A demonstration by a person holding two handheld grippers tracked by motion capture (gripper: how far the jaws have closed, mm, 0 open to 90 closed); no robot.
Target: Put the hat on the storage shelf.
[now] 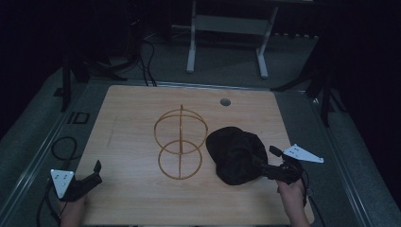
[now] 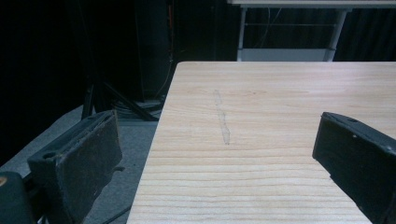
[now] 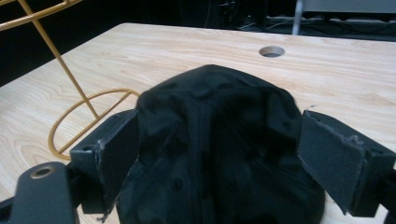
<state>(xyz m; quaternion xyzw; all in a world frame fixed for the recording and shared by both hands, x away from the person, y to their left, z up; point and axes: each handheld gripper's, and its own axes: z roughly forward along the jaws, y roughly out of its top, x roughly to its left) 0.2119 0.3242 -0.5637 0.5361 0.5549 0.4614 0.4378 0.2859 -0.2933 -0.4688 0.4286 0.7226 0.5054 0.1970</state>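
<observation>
High view, nearest first: the left gripper (image 1: 90,179) sits at the bench's (image 1: 132,198) near left corner, jaws spread wide with nothing between them. Toward the near right corner, the right gripper (image 1: 261,163) reaches into the black cap (image 1: 234,153), its released jaws flanking the crown, one on each side, not yet clamped. That cap lies right of centre, long axis running near to far. Just left stands a gold wire stand (image 1: 180,144); beyond, a cable hole (image 1: 225,101) near the far edge.

Left tongs (image 1: 97,171) gape wide at the near-left; right tongs (image 1: 263,160) spread wide, reaching inward
</observation>
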